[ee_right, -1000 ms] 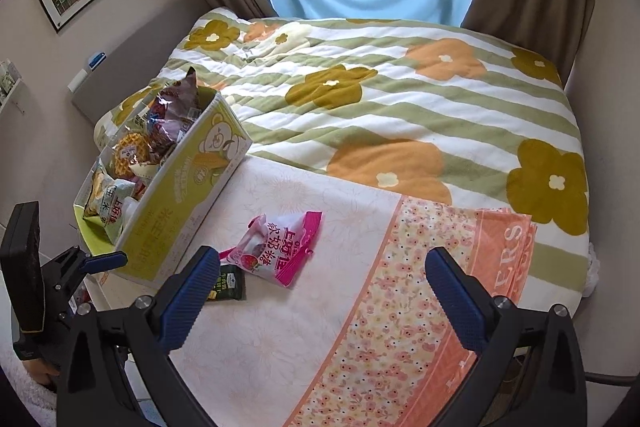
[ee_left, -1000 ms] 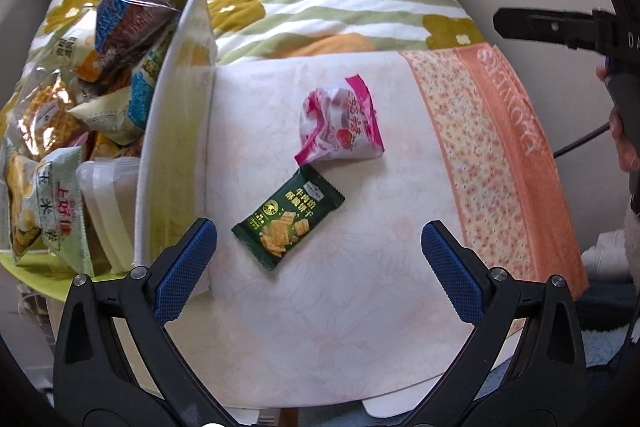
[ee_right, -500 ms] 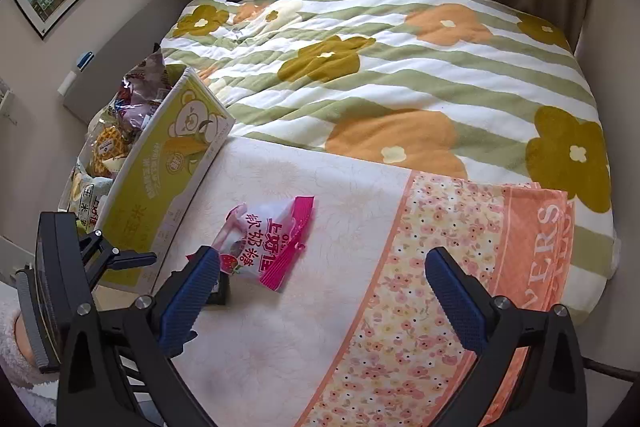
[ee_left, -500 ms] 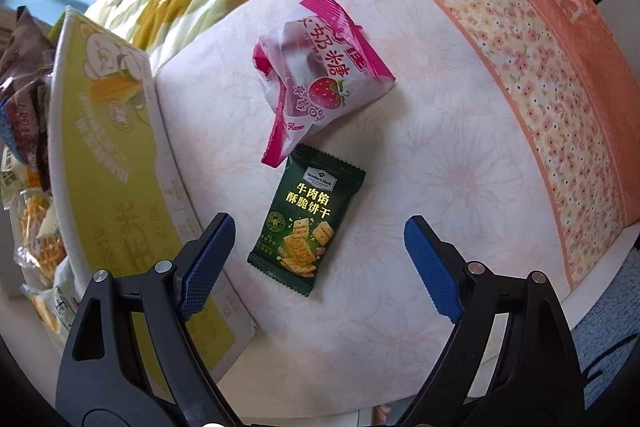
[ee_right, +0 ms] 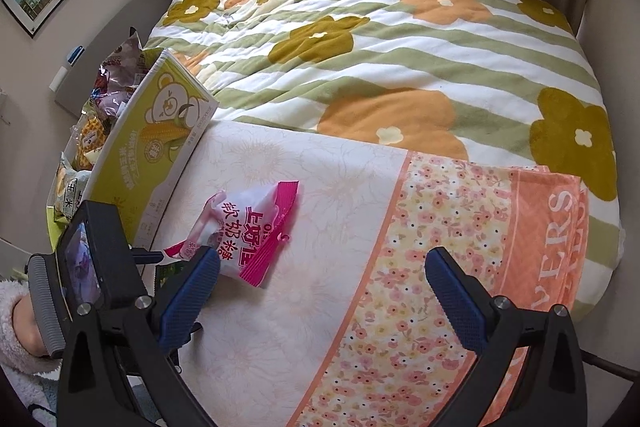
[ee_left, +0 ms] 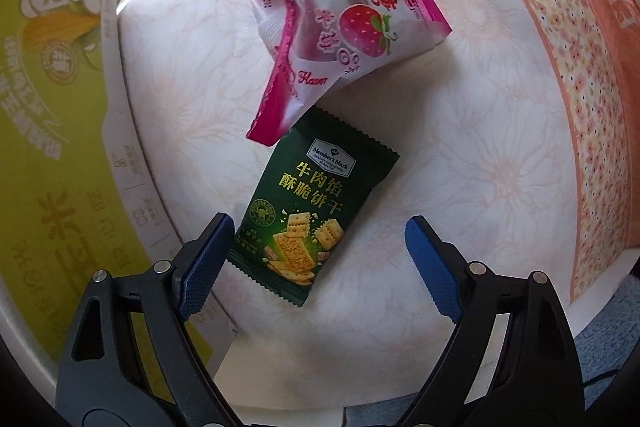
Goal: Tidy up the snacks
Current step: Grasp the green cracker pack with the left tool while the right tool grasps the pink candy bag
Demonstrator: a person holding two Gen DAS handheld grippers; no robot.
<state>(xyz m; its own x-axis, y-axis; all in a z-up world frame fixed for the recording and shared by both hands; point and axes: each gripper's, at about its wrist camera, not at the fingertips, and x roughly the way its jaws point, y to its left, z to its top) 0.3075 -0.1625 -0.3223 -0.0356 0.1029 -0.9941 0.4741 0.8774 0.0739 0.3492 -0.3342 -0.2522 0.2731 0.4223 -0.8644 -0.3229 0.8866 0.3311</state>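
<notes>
A dark green cracker packet [ee_left: 312, 211] lies flat on the pale floral cloth [ee_left: 480, 155]. A pink strawberry candy packet [ee_left: 336, 27] overlaps its top corner. My left gripper [ee_left: 318, 227] points straight down over the green packet, which sits between the blue pads; they do not press on it. In the right wrist view the left gripper [ee_right: 100, 267] hides most of the green packet [ee_right: 168, 271]. My right gripper [ee_right: 322, 255] hangs open above the cloth beside the pink packet [ee_right: 248, 227], holding nothing.
A yellow-green carton with a bear print [ee_left: 52, 147] stands just left of the packets, with several snack bags [ee_right: 100, 99] inside it. The flowered quilt [ee_right: 380, 47] lies behind. The cloth's orange border [ee_right: 540, 219] runs on the right. A fluffy sleeve [ee_right: 16, 339] holds the left gripper.
My left gripper has come down and tipped over onto the green packet, and its jaws have narrowed around it. My right gripper has sunk a little toward the cloth.
</notes>
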